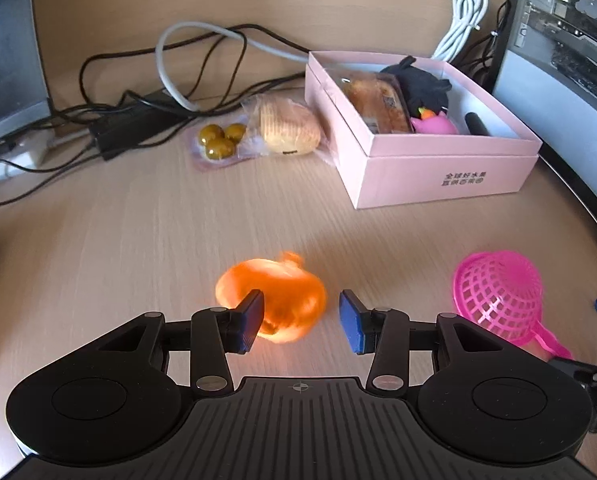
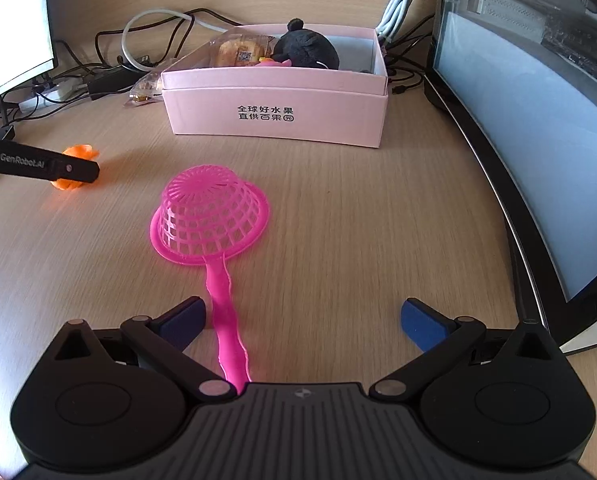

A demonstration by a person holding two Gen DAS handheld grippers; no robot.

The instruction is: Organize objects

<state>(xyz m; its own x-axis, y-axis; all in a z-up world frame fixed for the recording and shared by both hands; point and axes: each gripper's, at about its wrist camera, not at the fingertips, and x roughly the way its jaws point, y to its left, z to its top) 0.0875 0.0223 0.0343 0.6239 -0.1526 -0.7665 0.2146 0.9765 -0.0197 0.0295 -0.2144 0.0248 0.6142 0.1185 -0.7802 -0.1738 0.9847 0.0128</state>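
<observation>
Orange toy (image 1: 272, 300), lower centre, looks soft and light; left claw (image 1: 301, 322) gapes around it. Right claw (image 2: 302, 326) released too.

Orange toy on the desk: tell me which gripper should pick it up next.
Left. The left gripper is open with the orange toy right at its fingertips. The right gripper is open around the pink strainer handle, farther from the toy.

Bare desk (image 2: 338, 208) before pink box (image 2: 274, 112)
</observation>
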